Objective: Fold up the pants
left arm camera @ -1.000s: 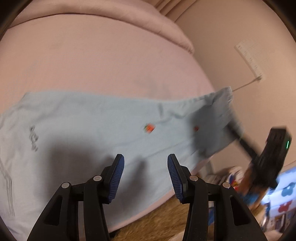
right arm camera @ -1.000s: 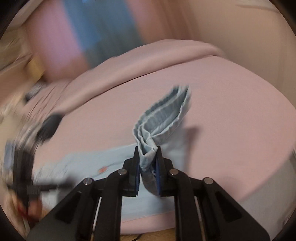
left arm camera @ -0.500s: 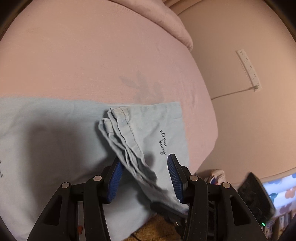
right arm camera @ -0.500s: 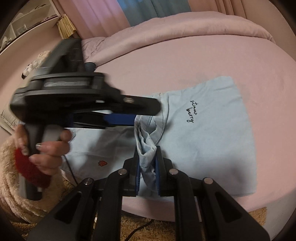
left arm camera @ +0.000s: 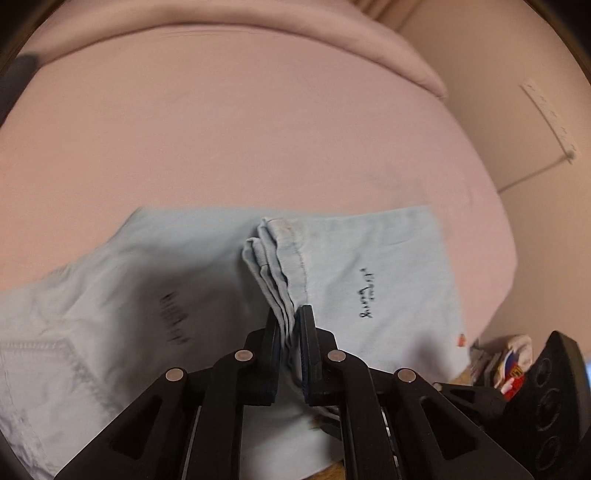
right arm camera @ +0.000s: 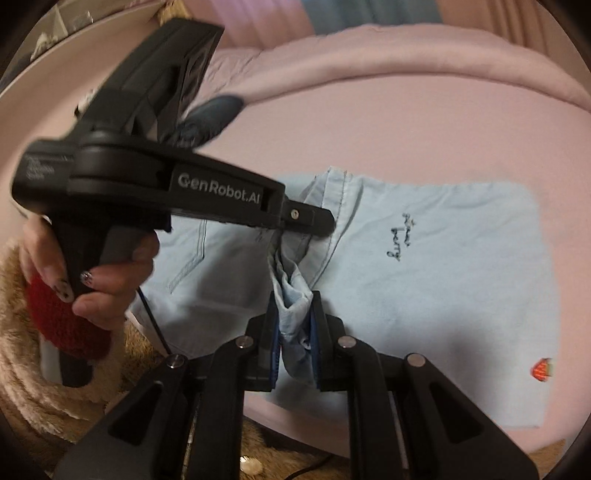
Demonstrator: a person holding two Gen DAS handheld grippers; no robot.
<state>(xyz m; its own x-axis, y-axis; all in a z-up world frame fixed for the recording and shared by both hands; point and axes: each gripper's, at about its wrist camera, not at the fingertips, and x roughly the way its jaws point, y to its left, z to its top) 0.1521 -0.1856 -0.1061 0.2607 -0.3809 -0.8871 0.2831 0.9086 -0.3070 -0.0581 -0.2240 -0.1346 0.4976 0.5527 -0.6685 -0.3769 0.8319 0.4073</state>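
Light blue pants (left arm camera: 369,266) lie on the pink bed, folded over so that the leg cuffs rest on the upper part; dark script shows on the top layer (right arm camera: 402,236). My left gripper (left arm camera: 290,325) is shut on the bunched cuff edges (left arm camera: 275,266). My right gripper (right arm camera: 293,306) is shut on the same bunched fabric (right arm camera: 291,291) from the near side. The left gripper's body (right arm camera: 155,177) and the hand holding it cross the right wrist view, its tip (right arm camera: 314,221) on the cloth just beyond my right fingers.
The pink bed (left arm camera: 240,129) spreads behind with a rolled duvet (left arm camera: 332,33) at the back. A wall with a cable (left arm camera: 535,170) is on the right. A beige shaggy rug (right arm camera: 40,398) lies below the bed edge. Clutter (left arm camera: 509,362) sits at lower right.
The right gripper carried the cuffs across and laid the legs over the upper pants. The left gripper, open before, has closed on the bunched cuffs.
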